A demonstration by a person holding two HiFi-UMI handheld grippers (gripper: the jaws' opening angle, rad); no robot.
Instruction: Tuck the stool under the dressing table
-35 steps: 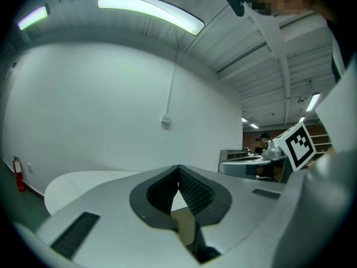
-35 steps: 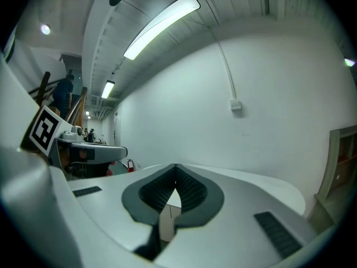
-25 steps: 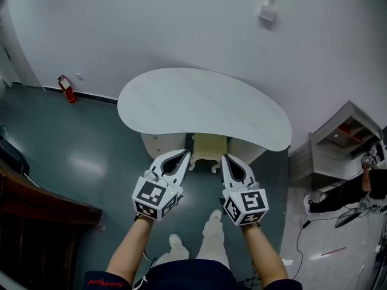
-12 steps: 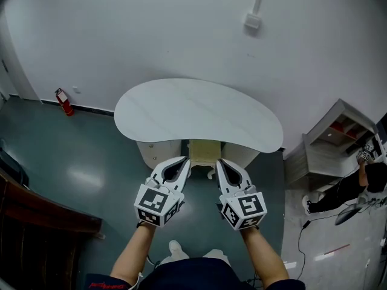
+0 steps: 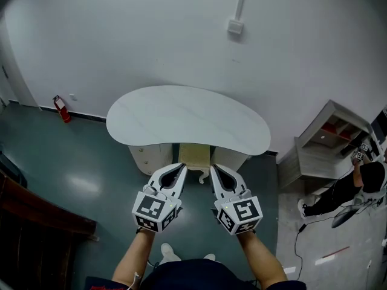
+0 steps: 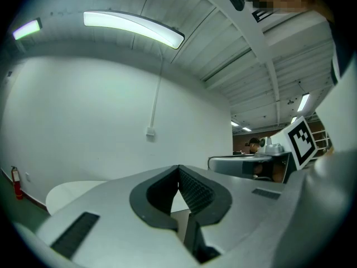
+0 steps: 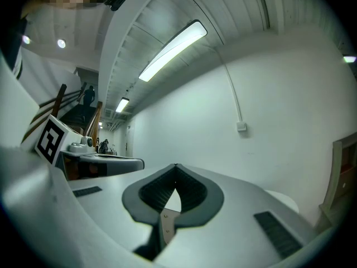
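Observation:
The dressing table (image 5: 187,118) has a white kidney-shaped top and stands against the wall. A cream stool (image 5: 195,155) sits mostly under its front edge, with only the front of the seat and a curved leg showing. My left gripper (image 5: 182,167) and right gripper (image 5: 213,169) hover side by side just in front of the stool, one on each side of that leg. Both point level toward the table. In the left gripper view the jaws (image 6: 178,170) are shut on nothing, and the right gripper (image 7: 175,168) is shut and empty too. I cannot tell if either touches the stool.
A red fire extinguisher (image 5: 59,109) stands by the wall at left. A grey shelf unit (image 5: 323,147) and a seated person (image 5: 366,183) are at right, with cables on the floor. Dark wooden furniture (image 5: 36,219) fills the lower left. A wall box (image 5: 235,26) hangs above the table.
Both grippers stayed shut and rose a little, moving closer together. The table and stool look slightly smaller and further off. My feet have drawn back beneath me.

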